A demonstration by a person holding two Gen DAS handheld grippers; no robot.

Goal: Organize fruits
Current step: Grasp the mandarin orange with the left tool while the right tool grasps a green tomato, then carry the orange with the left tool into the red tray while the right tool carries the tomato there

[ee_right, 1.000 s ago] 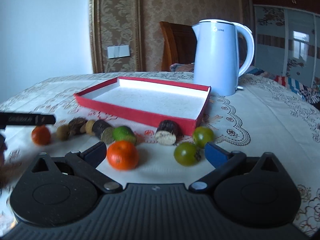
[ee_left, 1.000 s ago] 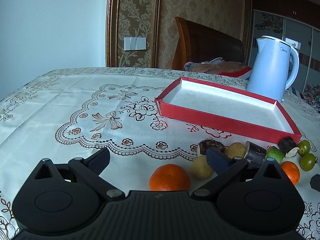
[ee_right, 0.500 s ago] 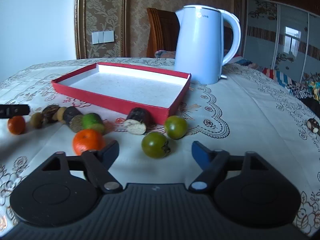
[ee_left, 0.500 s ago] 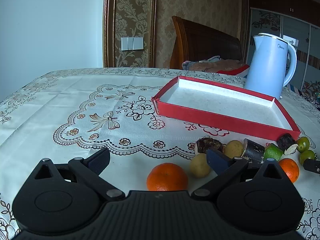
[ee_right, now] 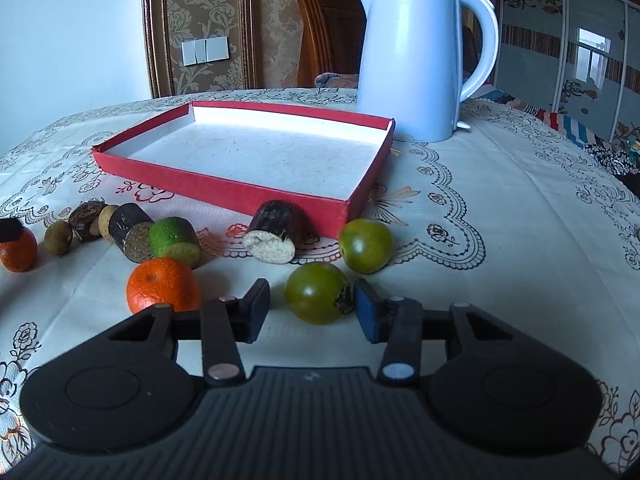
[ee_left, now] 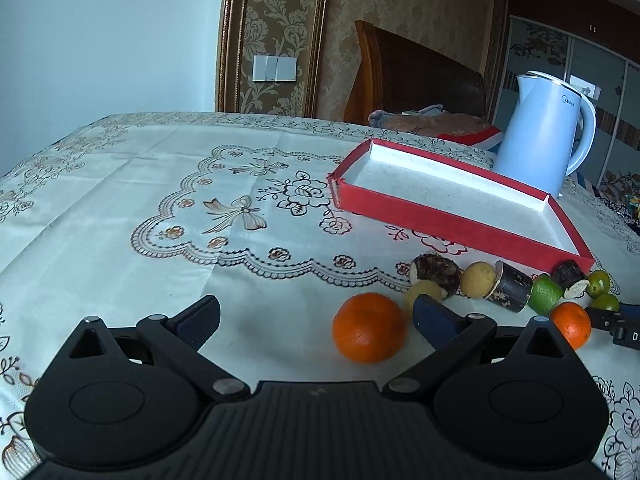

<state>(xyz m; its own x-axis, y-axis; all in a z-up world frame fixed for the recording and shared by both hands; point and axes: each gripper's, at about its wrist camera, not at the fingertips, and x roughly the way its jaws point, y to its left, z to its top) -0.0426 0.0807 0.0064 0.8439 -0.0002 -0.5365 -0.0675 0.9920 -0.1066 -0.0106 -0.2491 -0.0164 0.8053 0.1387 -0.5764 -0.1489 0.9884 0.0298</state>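
Closing on the nearer green fruit (ee_right: 318, 293), your right gripper (ee_right: 310, 306) stands partly open around it, gripping nothing; centre the fruit before squeezing gently, then lift to the red tray (ee_right: 224, 192). Your left gripper (ee_left: 316, 316) stands wide open, empty, beside an orange (ee_left: 369, 333).

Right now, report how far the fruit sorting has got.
Done: nothing; the red tray holds no fruit. In hand: the right gripper is open with its fingers either side of a green fruit, not closed on it. The left gripper is open near an orange. Left: all the fruit lying on the tablecloth in front of the tray.
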